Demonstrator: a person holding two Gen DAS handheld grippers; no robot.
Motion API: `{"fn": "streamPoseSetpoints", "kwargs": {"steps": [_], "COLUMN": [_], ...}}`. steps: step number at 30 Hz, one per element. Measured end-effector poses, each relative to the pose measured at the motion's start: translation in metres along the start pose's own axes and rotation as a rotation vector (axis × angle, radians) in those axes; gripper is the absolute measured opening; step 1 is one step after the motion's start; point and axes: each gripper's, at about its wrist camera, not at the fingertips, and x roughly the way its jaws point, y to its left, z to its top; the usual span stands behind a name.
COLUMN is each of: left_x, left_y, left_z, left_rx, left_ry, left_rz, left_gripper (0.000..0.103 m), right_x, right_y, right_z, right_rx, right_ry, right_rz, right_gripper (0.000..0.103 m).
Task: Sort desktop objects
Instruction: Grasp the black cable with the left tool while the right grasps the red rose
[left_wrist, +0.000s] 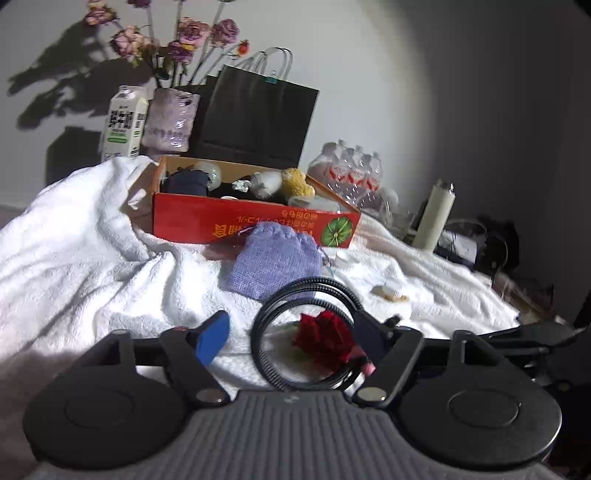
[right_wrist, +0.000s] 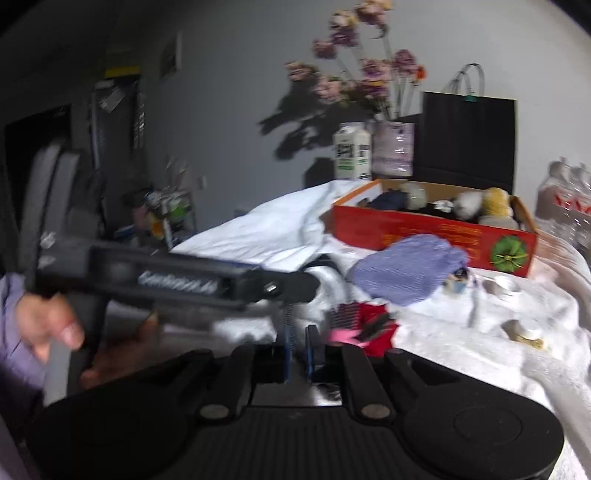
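left claw (left_wrist: 291, 339): jaws spread around black ring (left_wrist: 306, 336), not pressing | right claw (right_wrist: 299, 345): closed, empty | ring with red rose (left_wrist: 323, 341) lies before orange box (left_wrist: 255, 225), purple pouch (left_wrist: 273, 264) between | left hand nearer

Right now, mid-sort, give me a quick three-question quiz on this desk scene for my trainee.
1. True or false: the red box is empty.
2. What lies on the towel just in front of that box? A) purple knit pouch B) milk carton C) black paper bag
3. Which gripper stands open around the black ring?
Key: 1 false; 2 A; 3 the left gripper.
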Motion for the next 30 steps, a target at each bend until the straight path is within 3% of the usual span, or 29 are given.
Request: {"fn": "streamPoseSetpoints", "kwargs": {"steps": [1, 4, 7, 9, 10, 13, 16, 18, 20, 23, 26, 27, 28, 30], "left_x": [0.004, 0.039, 0.052, 0.056, 0.056, 0.034, 0.002, -0.016, -0.028, -0.035, -0.038, -0.039, -0.04, -0.04], "left_y": [0.001, 0.01, 0.018, 0.018, 0.018, 0.019, 0.024, 0.029, 0.036, 0.043, 0.049, 0.049, 0.048, 0.043], "left_z": [-0.002, -0.001, 0.001, 0.004, 0.005, 0.013, 0.019, 0.022, 0.023, 0.024, 0.019, 0.017, 0.015, 0.011], "left_rx": [0.025, 0.007, -0.041, -0.025, -0.028, -0.046, -0.094, -0.098, -0.1, -0.102, -0.124, -0.13, -0.132, -0.125], "left_ry": [0.002, 0.131, 0.169, 0.178, 0.175, 0.111, 0.063, 0.033, 0.024, 0.027, 0.039, 0.04, 0.04, 0.042], "left_rz": [0.006, 0.068, 0.034, 0.069, 0.086, 0.081, 0.098, 0.121, 0.148, 0.205, 0.224, 0.228, 0.23, 0.23], "left_gripper": [0.069, 0.038, 0.041, 0.017, 0.01, 0.009, 0.009, 0.009, 0.009, 0.009, 0.009, 0.009, 0.009, 0.009], "right_x": [0.001, 0.003, -0.006, -0.012, -0.014, -0.016, -0.007, 0.003, 0.019, 0.05, 0.079, 0.081, 0.079, 0.069], "right_y": [0.003, 0.001, -0.014, -0.03, -0.038, -0.06, -0.069, -0.064, -0.058, -0.048, -0.035, -0.033, -0.032, -0.032], "right_z": [-0.002, -0.004, -0.001, -0.001, -0.003, -0.007, -0.007, -0.003, 0.001, 0.011, 0.018, 0.019, 0.019, 0.017], "right_rx": [-0.014, 0.001, 0.081, 0.152, 0.183, 0.257, 0.258, 0.228, 0.207, 0.18, 0.113, 0.108, 0.13, 0.151], "right_ry": [0.011, 0.029, -0.003, -0.022, -0.027, -0.024, 0.011, 0.018, 0.017, 0.049, 0.124, 0.13, 0.131, 0.109], "right_rz": [0.004, -0.007, -0.046, -0.066, -0.087, -0.174, -0.215, -0.202, -0.163, -0.127, -0.21, -0.187, -0.159, -0.178], "right_gripper": [0.008, 0.009, 0.013, 0.014, 0.014, 0.015, 0.026, 0.053, 0.065, 0.064, 0.061, 0.043, 0.036, 0.035]}}
